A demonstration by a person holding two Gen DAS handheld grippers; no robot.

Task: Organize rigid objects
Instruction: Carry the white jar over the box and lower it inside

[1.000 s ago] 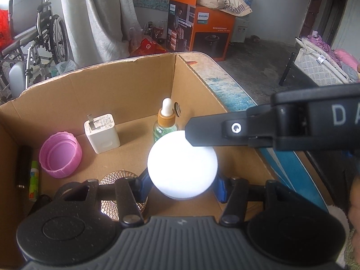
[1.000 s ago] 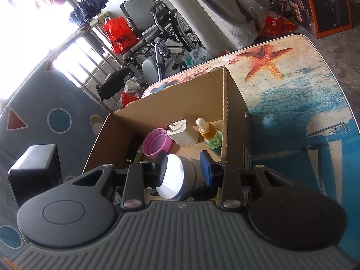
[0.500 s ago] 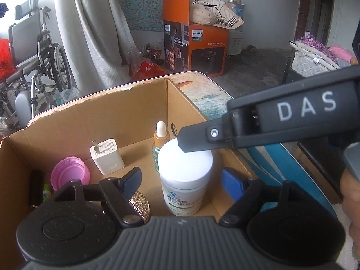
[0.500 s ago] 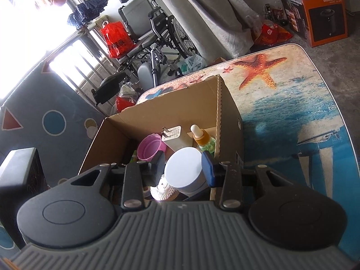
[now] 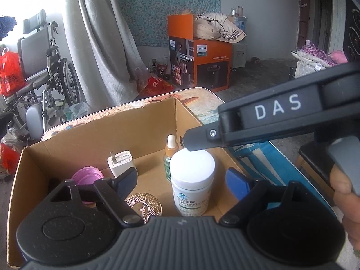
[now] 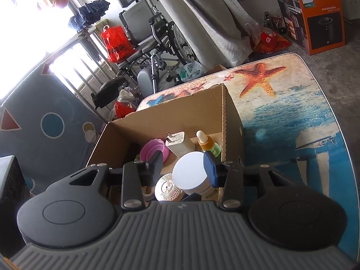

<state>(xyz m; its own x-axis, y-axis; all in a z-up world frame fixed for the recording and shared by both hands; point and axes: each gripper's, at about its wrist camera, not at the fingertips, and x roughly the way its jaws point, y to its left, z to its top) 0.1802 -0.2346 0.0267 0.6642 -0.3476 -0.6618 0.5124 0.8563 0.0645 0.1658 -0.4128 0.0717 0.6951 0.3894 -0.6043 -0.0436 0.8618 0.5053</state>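
While the white jar (image 5: 192, 184) is standing upright on the floor of the cardboard box (image 5: 139, 126), the left claw (image 5: 180, 184) is being opened around it: its jaws are being spread, and clear gaps are being shown between the jar and the pads at 9 and 3 o'clock, so nothing is being gripped there. The jar's long axis is being kept vertical, its lid facing up, and from the left claw it is lying straight ahead at 12 o'clock, between the fingers. In the right wrist view the right claw (image 6: 183, 166) is being held above the same jar (image 6: 191, 175); its jaws are also being opened, with the lid seen between them but not pressed. The dropper bottle (image 5: 169, 157) is being left just behind the jar at 11 o'clock, and the gold disc (image 5: 144, 204) at 9 o'clock. Judged from this, the jar is being released, and either claw would need only to be lifted clear.
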